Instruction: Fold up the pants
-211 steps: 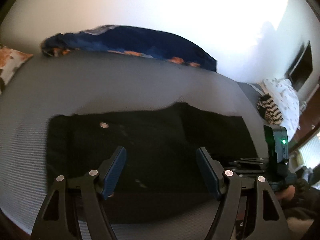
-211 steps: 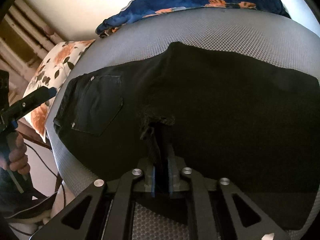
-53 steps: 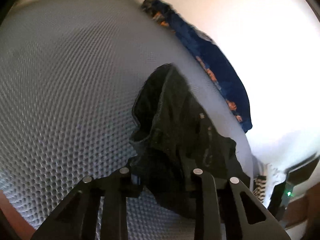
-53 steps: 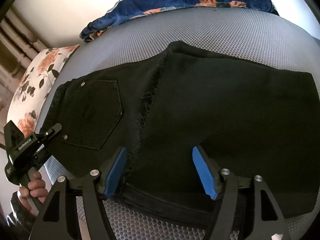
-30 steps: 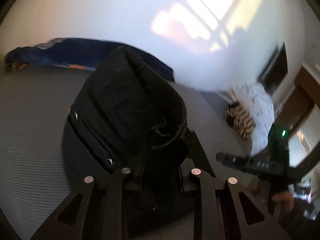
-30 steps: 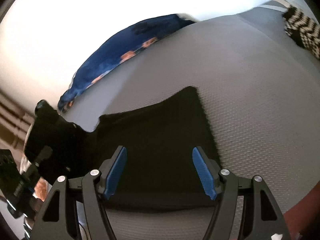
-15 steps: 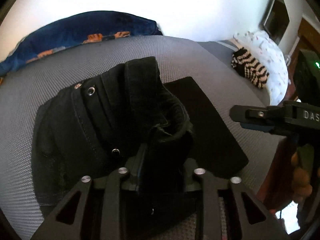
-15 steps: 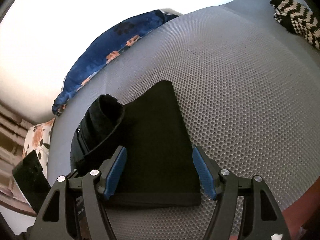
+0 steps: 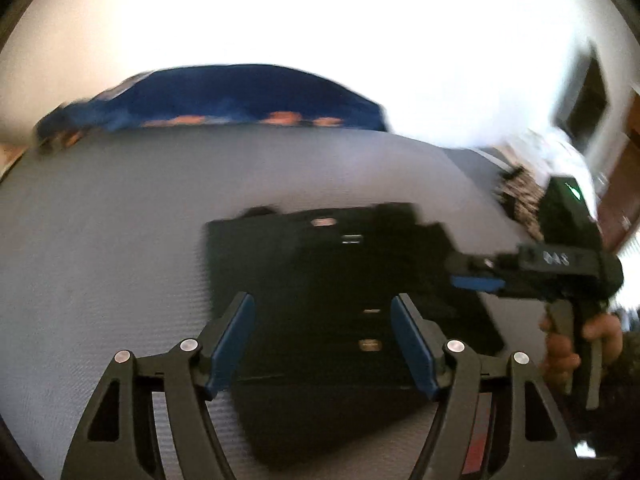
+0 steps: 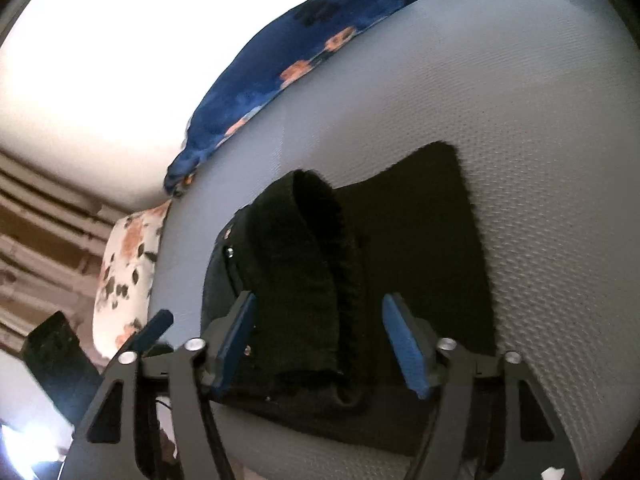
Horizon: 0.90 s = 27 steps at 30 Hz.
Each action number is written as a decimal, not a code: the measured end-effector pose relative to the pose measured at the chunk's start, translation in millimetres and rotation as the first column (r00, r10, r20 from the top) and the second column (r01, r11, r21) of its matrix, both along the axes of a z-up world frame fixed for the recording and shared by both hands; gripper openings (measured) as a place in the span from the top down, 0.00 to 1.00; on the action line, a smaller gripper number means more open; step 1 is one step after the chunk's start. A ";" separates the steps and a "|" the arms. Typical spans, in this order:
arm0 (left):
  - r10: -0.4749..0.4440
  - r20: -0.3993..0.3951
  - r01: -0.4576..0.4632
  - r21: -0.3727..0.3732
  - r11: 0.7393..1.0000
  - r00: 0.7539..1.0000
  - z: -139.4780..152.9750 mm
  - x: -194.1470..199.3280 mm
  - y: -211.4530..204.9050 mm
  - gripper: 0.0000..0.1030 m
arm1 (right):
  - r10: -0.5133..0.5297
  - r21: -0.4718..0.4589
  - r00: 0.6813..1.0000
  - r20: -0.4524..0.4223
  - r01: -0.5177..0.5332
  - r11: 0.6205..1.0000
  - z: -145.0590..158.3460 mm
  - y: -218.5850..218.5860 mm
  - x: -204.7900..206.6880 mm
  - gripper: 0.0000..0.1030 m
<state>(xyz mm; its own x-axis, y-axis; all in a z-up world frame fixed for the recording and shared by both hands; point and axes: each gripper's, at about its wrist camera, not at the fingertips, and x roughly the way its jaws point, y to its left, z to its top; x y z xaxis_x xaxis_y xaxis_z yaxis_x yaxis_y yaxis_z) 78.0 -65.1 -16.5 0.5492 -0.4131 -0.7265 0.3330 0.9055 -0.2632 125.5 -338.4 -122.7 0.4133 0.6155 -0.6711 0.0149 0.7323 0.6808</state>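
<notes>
The black pants (image 9: 344, 280) lie on the grey mattress (image 9: 120, 240) as a compact folded rectangle, waistband section doubled over the legs. The left gripper (image 9: 320, 340) and right gripper (image 10: 316, 340) hover above it with fingers spread, holding nothing. Folding appears essentially complete; only flattening the raised waistband fold (image 10: 304, 264) seems left.

**Two claw cameras, one bed**

The left wrist view looks forward between the left claw (image 9: 322, 340), low over the grey bed (image 9: 120, 220), facing the blue pillow (image 9: 224, 96) and wall. The right wrist view sits close behind the right claw (image 10: 318, 344), tilted, facing the same pillow (image 10: 288, 56). Both share the black pants (image 9: 332, 280) (image 10: 400, 248); each glimpses the other claw.
</notes>
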 end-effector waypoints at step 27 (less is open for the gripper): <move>0.038 -0.135 -0.022 0.119 0.993 0.990 -59.4 -1.6 12.4 0.31 | 0.026 -0.199 0.999 -0.046 -0.034 0.979 -9.1 15.4 -2.8 0.62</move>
<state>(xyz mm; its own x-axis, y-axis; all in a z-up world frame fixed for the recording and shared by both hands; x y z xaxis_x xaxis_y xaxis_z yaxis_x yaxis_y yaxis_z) 76.3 -52.7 -75.9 0.4526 -0.3053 -0.8378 0.2732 0.9419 -0.1956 122.7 -323.0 -131.8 0.3649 0.4793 -0.7982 0.0167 0.8538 0.5203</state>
